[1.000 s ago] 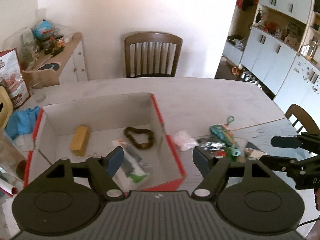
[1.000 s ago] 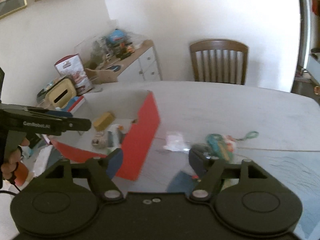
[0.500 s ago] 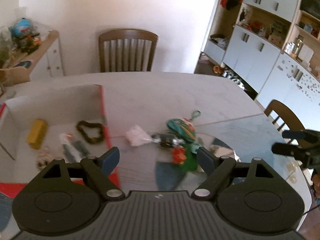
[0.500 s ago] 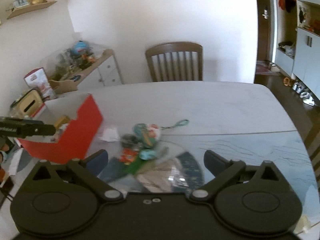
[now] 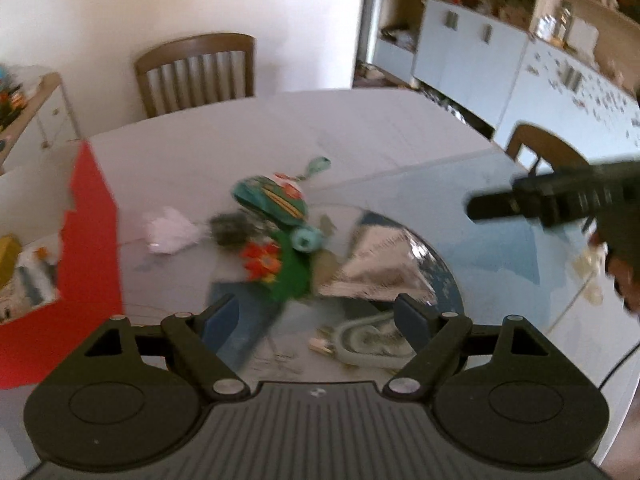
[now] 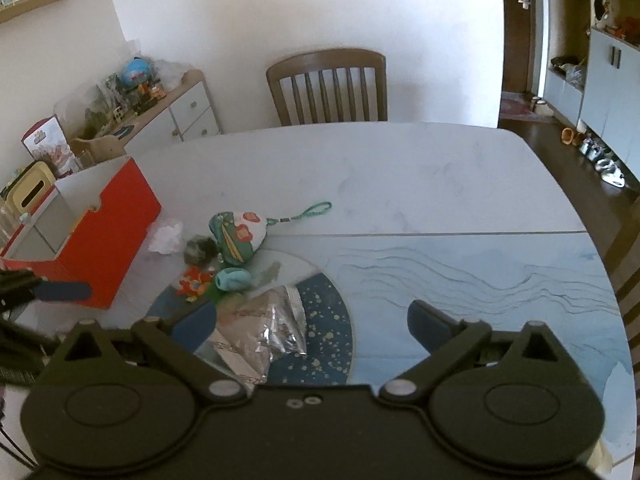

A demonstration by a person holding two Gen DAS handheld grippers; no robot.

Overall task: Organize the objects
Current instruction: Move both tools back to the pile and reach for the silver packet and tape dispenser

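Right wrist view: right gripper (image 6: 312, 320) spread wide and empty above the foil packet (image 6: 264, 328), near the front of the pile on the table (image 6: 400, 172); left gripper (image 5: 318, 316) likewise wide apart, holding nothing, poised over the same heap. Loose things bunched tight beside the red box (image 6: 108, 236): white wrapper (image 6: 166, 236), dark wad (image 6: 200, 249), patterned pouch (image 6: 236, 236) with cord, teal cap (image 6: 232, 279), orange-flowered green piece (image 6: 196, 285). Likely trouble: closing on two items at once, so tightly packed; crinkly foil slipping or folding between the fingers; pouch cord snagging a neighbour and dragging it; both grippers crowding one spot and colliding; blurred left view hinting at fast motion, hence a mistimed grab.
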